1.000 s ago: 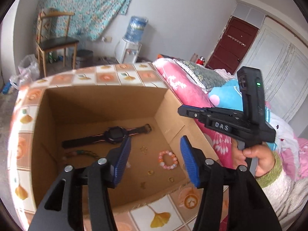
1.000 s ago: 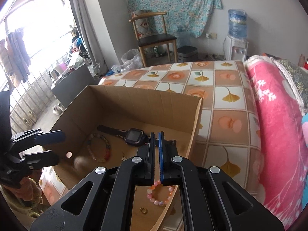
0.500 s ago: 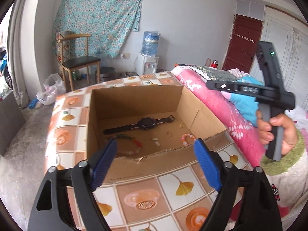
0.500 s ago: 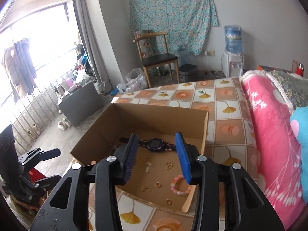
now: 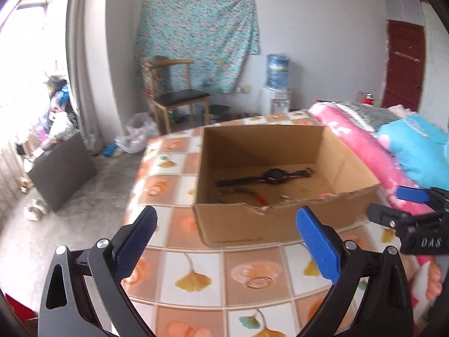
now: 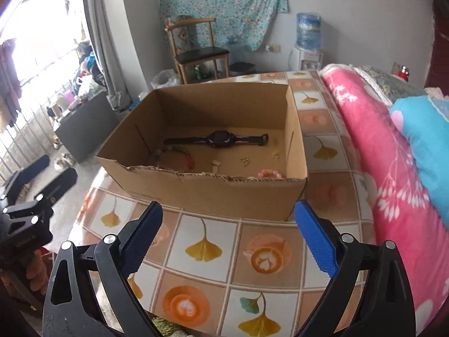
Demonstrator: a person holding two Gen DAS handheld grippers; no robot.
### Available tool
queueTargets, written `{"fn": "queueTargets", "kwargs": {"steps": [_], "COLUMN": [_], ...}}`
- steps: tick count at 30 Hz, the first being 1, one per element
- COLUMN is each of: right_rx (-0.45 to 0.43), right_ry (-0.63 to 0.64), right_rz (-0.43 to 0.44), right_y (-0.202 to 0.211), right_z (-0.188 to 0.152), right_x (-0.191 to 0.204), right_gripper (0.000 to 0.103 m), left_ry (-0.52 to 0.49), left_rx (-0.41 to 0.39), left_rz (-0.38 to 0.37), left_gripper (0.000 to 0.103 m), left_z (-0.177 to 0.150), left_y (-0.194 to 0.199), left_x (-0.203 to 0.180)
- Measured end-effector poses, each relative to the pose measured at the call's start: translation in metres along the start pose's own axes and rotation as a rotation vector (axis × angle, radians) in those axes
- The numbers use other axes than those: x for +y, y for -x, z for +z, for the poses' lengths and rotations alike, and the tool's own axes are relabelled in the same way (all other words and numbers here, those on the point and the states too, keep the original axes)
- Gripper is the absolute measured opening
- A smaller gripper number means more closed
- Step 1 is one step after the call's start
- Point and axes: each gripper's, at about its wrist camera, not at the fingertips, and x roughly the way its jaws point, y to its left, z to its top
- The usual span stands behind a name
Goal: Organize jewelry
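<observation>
Tiled tabletop (image 6: pixel 204 241), both grippers (image 5: pixel 224 233) (image 6: pixel 227 224) released and empty; low cardboard box (image 6: pixel 213 193) sits near the edge, so a careless nudge might spill its watch (image 6: pixel 219 139).

A black watch (image 6: pixel 217 139), bead bracelets (image 6: pixel 175 156) and small earrings (image 6: pixel 245 161) lie flat inside the open cardboard box (image 6: pixel 213 196).

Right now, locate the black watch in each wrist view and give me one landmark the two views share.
Left wrist view: the black watch lies flat on the floor of the cardboard box, toward its far wall, right of picture centre.
Right wrist view: the black watch lies across the box floor near the far wall, at picture centre.
Shared landmark: the wooden chair before the blue floral cloth on the wall.
</observation>
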Motion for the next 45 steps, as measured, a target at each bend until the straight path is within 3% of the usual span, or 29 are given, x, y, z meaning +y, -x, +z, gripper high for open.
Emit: {"fn": "queueTargets", "kwargs": {"steps": [3, 5, 10, 13, 20, 28, 45], "right_rx": [-0.022, -0.025, -0.019, -0.025, 0.043, 0.078, 0.065], "right_ry": [-0.011, -0.015, -0.013, -0.011, -0.028, -0.035, -0.039], "right_rz": [-0.071, -0.070, -0.077, -0.086, -0.086, -0.093, -0.092], "right_y": [-0.001, -0.001, -0.006, -0.007, -0.018, -0.022, -0.017], "right_z": [0.003, 0.003, 0.003, 0.000, -0.005, -0.010, -0.006], "right_x": [0.003, 0.005, 0.011, 0.012, 0.009, 0.005, 0.000], "right_gripper": [0.094, 0.095, 0.095, 0.095, 0.095, 0.095, 0.095], "left_ry": [-0.003, 0.024, 0.130, 0.122, 0.086, 0.092, 0.114], "left_rx": [0.002, 0.023, 0.152, 0.193, 0.224, 0.254, 0.284], "left_rz": [0.039, 0.028, 0.042, 0.070, 0.096, 0.069, 0.034], "left_gripper": [0.098, 0.098, 0.098, 0.098, 0.098, 0.098, 0.098], "left_z": [0.004, 0.005, 0.002, -0.002, -0.004, -0.001, 0.000], "left_y": [-0.003, -0.007, -0.025, -0.030, -0.029, -0.034, -0.038], "left_x": [-0.001, 0.003, 0.010, 0.009, 0.000, -0.005, -0.012]}}
